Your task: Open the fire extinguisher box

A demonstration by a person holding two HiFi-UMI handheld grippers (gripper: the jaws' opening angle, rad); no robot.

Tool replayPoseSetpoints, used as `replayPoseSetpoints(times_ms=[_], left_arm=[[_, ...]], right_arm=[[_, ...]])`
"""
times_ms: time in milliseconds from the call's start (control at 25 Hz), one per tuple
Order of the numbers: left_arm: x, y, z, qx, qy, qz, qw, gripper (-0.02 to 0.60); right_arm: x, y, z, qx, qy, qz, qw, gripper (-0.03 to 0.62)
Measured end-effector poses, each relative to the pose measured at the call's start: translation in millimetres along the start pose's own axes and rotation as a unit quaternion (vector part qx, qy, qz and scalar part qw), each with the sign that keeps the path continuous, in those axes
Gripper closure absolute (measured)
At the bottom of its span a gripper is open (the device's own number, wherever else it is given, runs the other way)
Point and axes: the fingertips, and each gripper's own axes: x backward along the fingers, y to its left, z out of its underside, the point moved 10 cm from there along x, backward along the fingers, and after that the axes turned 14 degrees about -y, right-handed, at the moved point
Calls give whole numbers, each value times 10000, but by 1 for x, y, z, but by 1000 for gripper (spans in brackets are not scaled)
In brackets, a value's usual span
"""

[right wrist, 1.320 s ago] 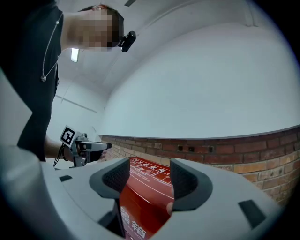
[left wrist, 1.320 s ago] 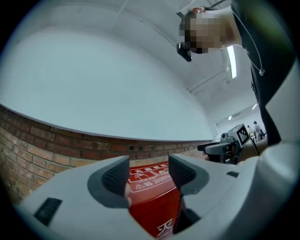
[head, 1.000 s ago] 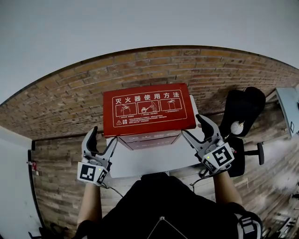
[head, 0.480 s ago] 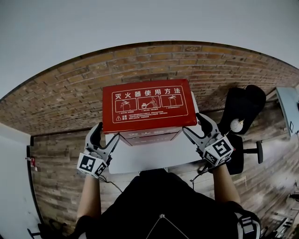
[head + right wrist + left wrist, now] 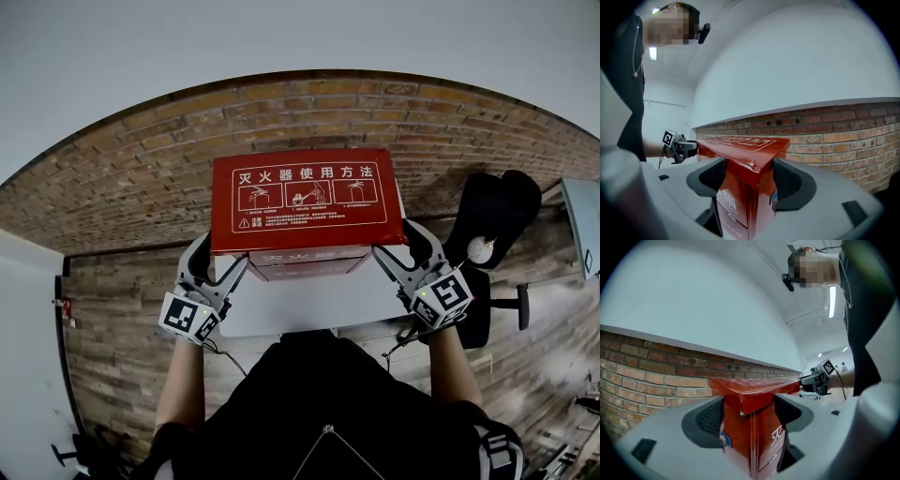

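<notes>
The red fire extinguisher box (image 5: pixel 305 266) stands against the brick wall, and its lid (image 5: pixel 298 192) carries white instruction pictures. My left gripper (image 5: pixel 220 258) is at the lid's front left corner and my right gripper (image 5: pixel 396 242) is at its front right corner. In the left gripper view the open left gripper (image 5: pixel 749 416) straddles the lid corner (image 5: pixel 754 397), one pad on each side. The right gripper view shows the same: the right gripper (image 5: pixel 749 176) stands open around the corner (image 5: pixel 752 166). I cannot tell whether the pads touch the lid.
The box rests on a white surface (image 5: pixel 309 307) in front of the brick wall (image 5: pixel 141 187). A black office chair (image 5: pixel 492 220) stands to the right. The floor is wooden planks (image 5: pixel 112 375). A person's torso fills the bottom of the head view.
Both grippers have moved forward and closer in, up to the lid's front corners. The lid sits higher and looks larger in the head view.
</notes>
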Motion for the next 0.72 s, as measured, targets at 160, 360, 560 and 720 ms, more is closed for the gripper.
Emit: replayPoseSetpoints(times_ms=[160,360,560,720], left_arm=[[1,0,-5,15,7,5,10000,202],[-5,0,-22,135,-76,22,9999,202],[-21,3,-52,-284,-15,46,9996,206],[-36,15,-73,-328,-262,-42,9991,224]], right_arm=[[1,0,-4,-17,5,-8,10000,288],[1,-6,-24,-270,-109,-60,9996,287],[-9,-21,-57,-701,-455,-209,9963,287],[-26,-35,-85,-847,-872,-274,9922,288]])
